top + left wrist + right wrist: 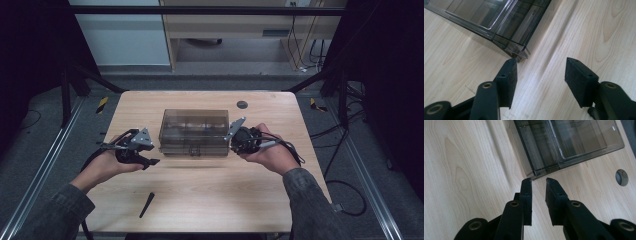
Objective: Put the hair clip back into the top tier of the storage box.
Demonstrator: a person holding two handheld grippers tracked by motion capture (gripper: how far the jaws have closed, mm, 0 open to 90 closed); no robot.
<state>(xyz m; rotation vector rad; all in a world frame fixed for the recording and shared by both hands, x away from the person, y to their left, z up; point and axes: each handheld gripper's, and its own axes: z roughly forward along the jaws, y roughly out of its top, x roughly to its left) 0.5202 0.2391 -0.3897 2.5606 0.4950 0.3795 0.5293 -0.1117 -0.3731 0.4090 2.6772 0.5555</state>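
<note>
A smoky transparent plastic box point(194, 131) with a closed lid stands in the middle of the wooden table point(215, 190). My left gripper point(150, 159) sits just off the box's left near corner, and in the left gripper view that corner point(520, 51) lies just beyond the left gripper point(541, 62), whose jaws are open with only bare wood between them. My right gripper point(234, 144) is at the box's right near corner. In the right gripper view the right gripper point(539, 181) has a narrow gap, nothing in it, just short of the box point(564, 142).
A thin black stick point(146, 204) lies on the table near its front edge, left of centre. A round grey cable hole point(242, 104) sits behind the box, also seen as the hole point(622, 177). Dark frame posts and cables surround the table.
</note>
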